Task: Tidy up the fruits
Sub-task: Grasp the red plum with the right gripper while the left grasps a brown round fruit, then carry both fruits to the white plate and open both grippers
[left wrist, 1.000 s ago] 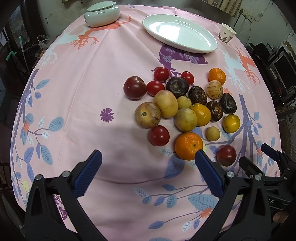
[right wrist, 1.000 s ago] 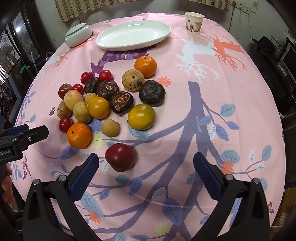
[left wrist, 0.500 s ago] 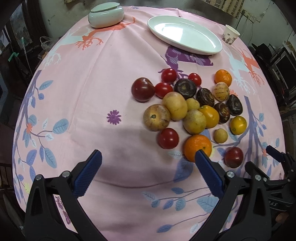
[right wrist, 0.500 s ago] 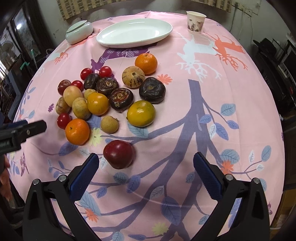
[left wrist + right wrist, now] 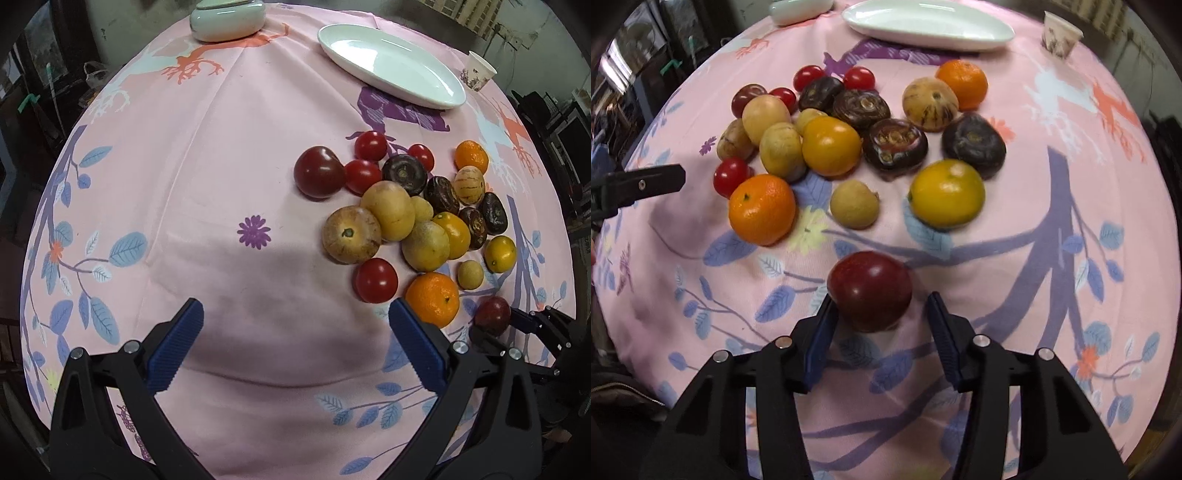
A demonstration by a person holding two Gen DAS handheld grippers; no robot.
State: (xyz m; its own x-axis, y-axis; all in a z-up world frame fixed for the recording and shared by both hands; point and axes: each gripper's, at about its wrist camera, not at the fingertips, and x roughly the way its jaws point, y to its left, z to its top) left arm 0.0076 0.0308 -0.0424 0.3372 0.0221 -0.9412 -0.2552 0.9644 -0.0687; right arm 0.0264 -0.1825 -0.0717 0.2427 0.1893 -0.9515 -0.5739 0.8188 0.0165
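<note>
Left hand-held gripper [image 5: 293, 345] hangs spread wide over bare pink cloth on the bench [image 5: 229, 147], nothing between its pads. The fruit pile [image 5: 831, 146] sits mid-bench. Right hand-held gripper [image 5: 881, 325] is narrowed around the dark red plum [image 5: 870, 290], left pad touching, right pad just off it.

Round table under a pink printed tablecloth [image 5: 229, 155] — dim, cluttered room behind, grubby pale wall [image 5: 147, 22].
</note>
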